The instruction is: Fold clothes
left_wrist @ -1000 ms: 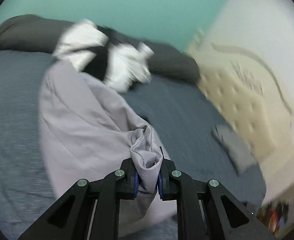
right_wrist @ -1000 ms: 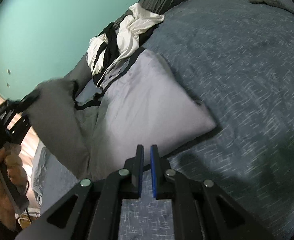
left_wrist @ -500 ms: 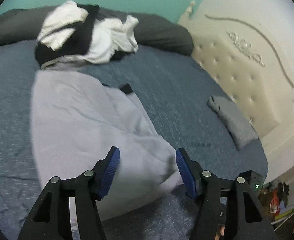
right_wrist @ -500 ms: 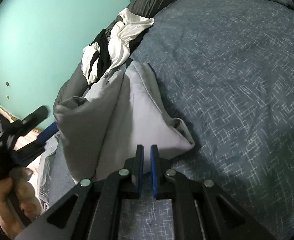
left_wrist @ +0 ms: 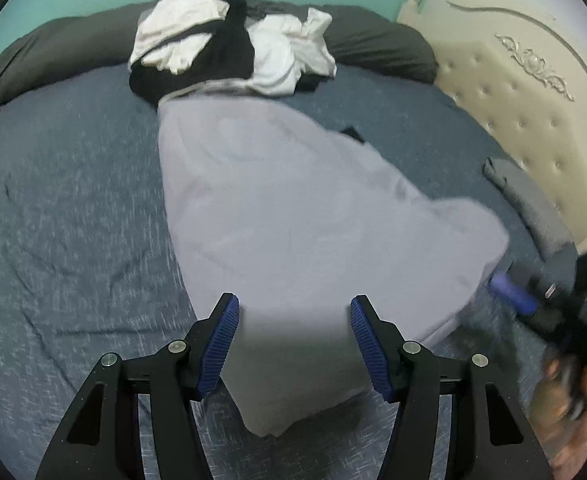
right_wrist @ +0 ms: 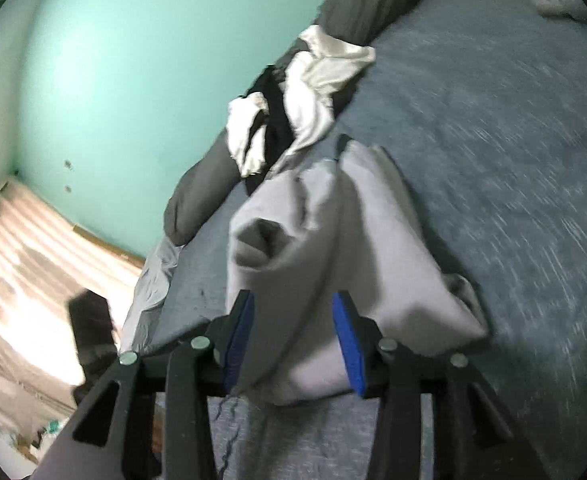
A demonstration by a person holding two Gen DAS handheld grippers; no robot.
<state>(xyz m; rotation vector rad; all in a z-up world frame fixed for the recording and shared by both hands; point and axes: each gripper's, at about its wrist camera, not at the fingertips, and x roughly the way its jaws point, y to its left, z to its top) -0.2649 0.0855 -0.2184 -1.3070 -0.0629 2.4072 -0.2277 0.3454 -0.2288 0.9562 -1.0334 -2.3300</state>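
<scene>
You get dim, soft indoor light in both views, with fisheye bending and black corners. Your left view smears at its lower right. Your right view is blurred throughout, streaking the bedspread (right_wrist: 513, 152), and the striped floor (right_wrist: 21, 264) at left is overexposed.

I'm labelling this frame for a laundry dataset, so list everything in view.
light grey garment: one, pale lilac-grey, spread mid-bed
clothes pile: one heap, white and black, at the garment's far end
folded grey piece: one, grey, near the headboard
pillows: dark grey, along the teal wall
bedspread: one, blue-grey, under everything
headboard: one, cream, tufted
left gripper: black with blue pads, open above the garment's near edge
right gripper: same colours, jaws opening, cloth between them
hand: one, blurred, lower right
</scene>
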